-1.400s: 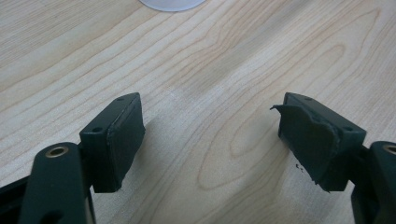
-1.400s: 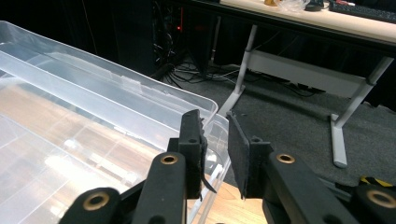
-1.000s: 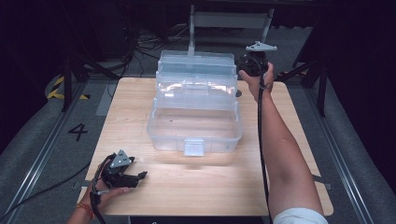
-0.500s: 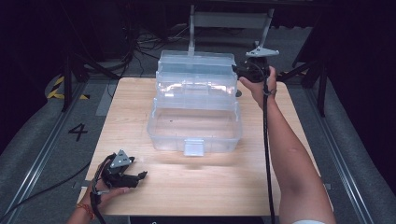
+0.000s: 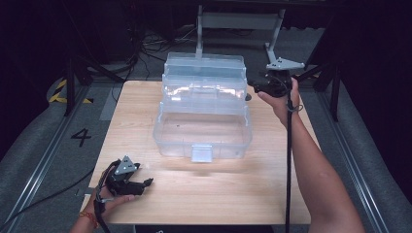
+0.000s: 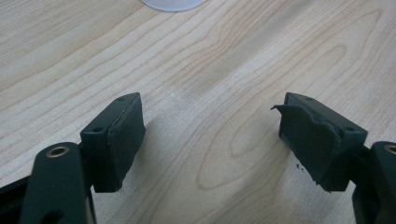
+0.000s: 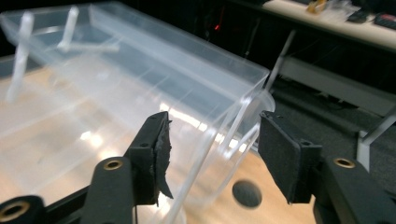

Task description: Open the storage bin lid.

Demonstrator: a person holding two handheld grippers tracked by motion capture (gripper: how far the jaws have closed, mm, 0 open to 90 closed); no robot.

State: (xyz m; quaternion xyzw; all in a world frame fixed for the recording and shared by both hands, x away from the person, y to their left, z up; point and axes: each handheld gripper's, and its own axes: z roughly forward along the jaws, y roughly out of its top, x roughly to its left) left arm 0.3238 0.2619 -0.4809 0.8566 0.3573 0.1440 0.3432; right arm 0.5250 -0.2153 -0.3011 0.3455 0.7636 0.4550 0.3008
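High view, box: The clear plastic tiered box (image 5: 203, 114) stood in the middle of the desk (image 5: 272, 194), its upper trays stepped back toward the far edge and its bottom compartment open and bare, latch tab facing the person.
High view, right gripper: The right gripper (image 5: 257, 88) was at the box's far right corner, level with the upper trays. Compared with a second ago it had shifted a little along that side of the box, and its jaws had just been opening.
High view, left gripper: The left gripper (image 5: 145, 183) rested on the desk, near and left of the box's front, well apart from it and in the same place as a second ago.
Left gripper view: The jaws stood wide over bare wood with nothing between them; only a curved clear edge of the box (image 6: 172, 3) showed at the top.
Right gripper view: The jaws stood moderately wide; the thin clear hinge arms (image 7: 233, 128) at the end of the box's upper tray (image 7: 177, 70) crossed the gap, and neither pad pressed on them.
Meaning for the work: The right gripper appeared to have let go of the tray end, so the trays looked fully spread and the opening step done.
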